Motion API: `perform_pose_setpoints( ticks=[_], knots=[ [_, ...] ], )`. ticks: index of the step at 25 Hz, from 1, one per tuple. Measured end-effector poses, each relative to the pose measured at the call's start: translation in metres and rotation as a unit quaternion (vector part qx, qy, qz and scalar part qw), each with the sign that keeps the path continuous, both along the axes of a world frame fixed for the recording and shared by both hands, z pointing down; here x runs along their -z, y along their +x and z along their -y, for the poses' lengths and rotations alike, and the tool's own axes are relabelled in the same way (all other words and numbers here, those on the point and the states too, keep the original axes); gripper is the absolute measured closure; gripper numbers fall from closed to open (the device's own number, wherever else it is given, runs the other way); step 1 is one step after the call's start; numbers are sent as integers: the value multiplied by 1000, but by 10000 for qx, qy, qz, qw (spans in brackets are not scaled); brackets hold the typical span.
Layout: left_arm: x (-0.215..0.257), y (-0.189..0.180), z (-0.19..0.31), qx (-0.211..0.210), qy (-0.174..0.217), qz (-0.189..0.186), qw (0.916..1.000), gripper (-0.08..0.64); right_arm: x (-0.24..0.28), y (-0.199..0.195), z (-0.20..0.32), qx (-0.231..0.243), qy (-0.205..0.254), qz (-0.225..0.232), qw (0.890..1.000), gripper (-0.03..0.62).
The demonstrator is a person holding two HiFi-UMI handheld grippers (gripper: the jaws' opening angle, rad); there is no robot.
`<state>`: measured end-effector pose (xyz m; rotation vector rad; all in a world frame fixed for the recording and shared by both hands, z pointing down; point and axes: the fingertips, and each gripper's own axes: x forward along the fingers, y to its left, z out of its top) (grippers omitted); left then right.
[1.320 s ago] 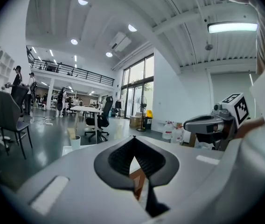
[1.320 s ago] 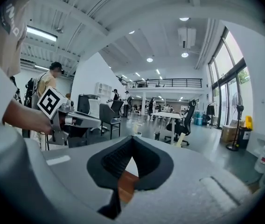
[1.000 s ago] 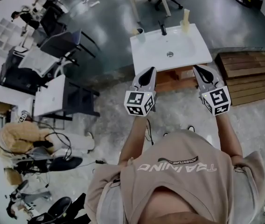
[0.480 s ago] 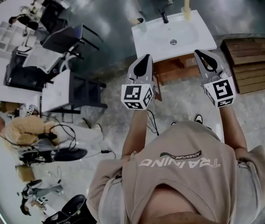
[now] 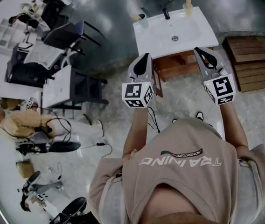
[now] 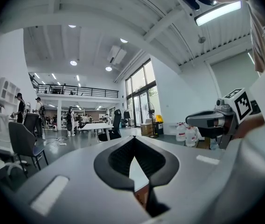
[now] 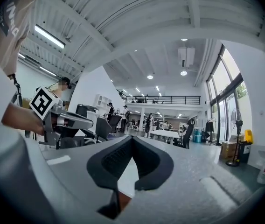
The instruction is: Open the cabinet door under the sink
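We hold the left gripper (image 5: pixel 145 58) and right gripper (image 5: pixel 200 52) level, both jaws together and empty. The cabinet (image 5: pixel 173 69) lies just ahead, between both jaws. Its door is mostly hidden beneath the white sink (image 5: pixel 158 36) — we cannot make out a handle.

Bright, evenly lit, fisheye-warped edges, dark corners

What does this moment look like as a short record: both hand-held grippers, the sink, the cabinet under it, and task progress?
left hand-held gripper: jaws together, nothing between them, pointed toward the cabinet
right hand-held gripper: jaws together, nothing between them, beside the left one
sink: white, sits on the cabinet, faucet at its far edge
cabinet: wooden, under the sink; door state unclear from above
task progress: neither gripper has hold of the door yet
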<state>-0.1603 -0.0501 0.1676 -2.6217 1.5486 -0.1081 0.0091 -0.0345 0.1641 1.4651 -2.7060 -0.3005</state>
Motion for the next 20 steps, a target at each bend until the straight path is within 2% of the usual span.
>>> perform_pose_setpoints(
  ticks=[20],
  knots=[
    [-5, -9, -16, 13, -44, -79, 10000, 545, -8, -8, -14, 18, -185, -59, 9998, 591]
  ],
)
